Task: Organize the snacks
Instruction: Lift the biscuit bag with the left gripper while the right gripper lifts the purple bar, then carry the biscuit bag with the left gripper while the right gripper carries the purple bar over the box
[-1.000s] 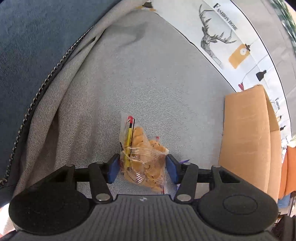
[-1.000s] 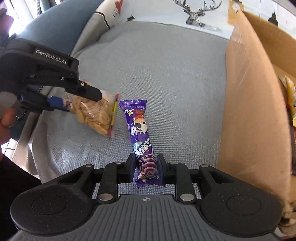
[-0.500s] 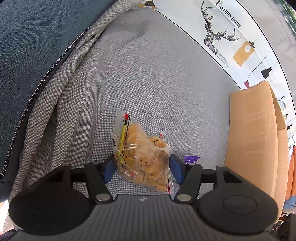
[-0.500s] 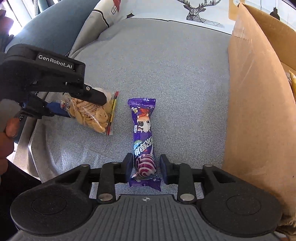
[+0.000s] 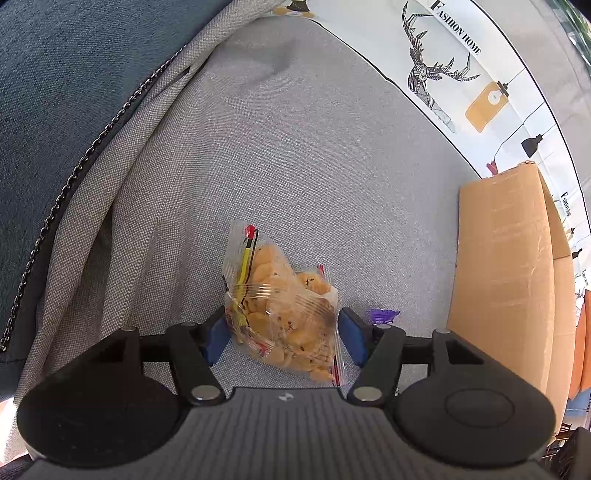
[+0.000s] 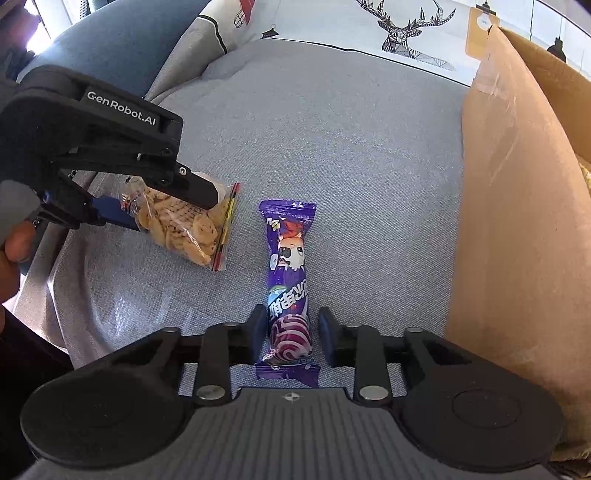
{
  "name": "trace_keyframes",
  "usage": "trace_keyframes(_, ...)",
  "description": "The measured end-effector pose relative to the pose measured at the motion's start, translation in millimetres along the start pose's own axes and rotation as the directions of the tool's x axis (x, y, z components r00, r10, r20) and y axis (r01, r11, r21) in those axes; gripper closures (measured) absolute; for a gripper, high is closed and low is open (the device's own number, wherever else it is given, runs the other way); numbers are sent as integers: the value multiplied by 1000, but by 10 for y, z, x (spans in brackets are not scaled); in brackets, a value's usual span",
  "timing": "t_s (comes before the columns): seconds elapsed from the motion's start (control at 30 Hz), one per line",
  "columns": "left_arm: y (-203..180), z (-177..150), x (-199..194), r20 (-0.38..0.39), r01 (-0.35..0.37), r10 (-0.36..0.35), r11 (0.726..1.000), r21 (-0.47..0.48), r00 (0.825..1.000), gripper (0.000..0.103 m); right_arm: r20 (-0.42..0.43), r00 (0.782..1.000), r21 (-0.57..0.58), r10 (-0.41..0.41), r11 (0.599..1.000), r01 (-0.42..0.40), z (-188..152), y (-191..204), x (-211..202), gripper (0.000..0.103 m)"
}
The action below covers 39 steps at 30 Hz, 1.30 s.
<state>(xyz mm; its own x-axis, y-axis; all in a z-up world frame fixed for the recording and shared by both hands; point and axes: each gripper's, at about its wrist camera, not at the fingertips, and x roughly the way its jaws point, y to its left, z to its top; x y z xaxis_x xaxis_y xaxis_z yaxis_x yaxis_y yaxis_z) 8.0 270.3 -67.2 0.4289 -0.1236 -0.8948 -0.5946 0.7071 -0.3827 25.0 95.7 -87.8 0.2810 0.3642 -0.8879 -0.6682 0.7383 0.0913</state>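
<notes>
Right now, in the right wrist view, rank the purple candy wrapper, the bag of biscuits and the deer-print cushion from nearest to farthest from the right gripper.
1. Purple candy wrapper, lying between the closing jaws of the right gripper.
2. Bag of biscuits, up and left, at the left gripper.
3. Deer-print cushion, at the back.

Grey sofa cushion [image 6: 332, 129] bears cookie bag [image 5: 284, 314], purple packet [image 6: 288, 273], cardboard box [image 6: 517, 240].

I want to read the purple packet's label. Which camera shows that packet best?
The right wrist view: the purple packet lies full length on the grey cushion, print facing up, its near end between the right gripper jaws, which are closing. The left wrist view shows only a purple tip past a finger.
</notes>
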Motion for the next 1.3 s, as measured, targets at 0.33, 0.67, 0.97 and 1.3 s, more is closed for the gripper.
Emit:
trace_keyframes(0.33,5,4,7,-1,3,-3,1000,-3,1000,36,18,1000,11,3,1000,-3,-2,-31,-75,77)
trace_keyframes(0.67,20,29,10,-4,12,-12,1000,-4,1000,38,72,997,7,12,1000,-13,-6,-32,-230,77)
trace_keyframes(0.97,-35,19,-9,6,23,-23,999,24,1000,45,130,991,-2,11,1000,-11,-43,-46,-434,77)
trace_keyframes(1.3,-68,-2,-143,83,23,-28,998,51,996,56,279,960,-28,30,999,-23,-71,-123,-811,77)
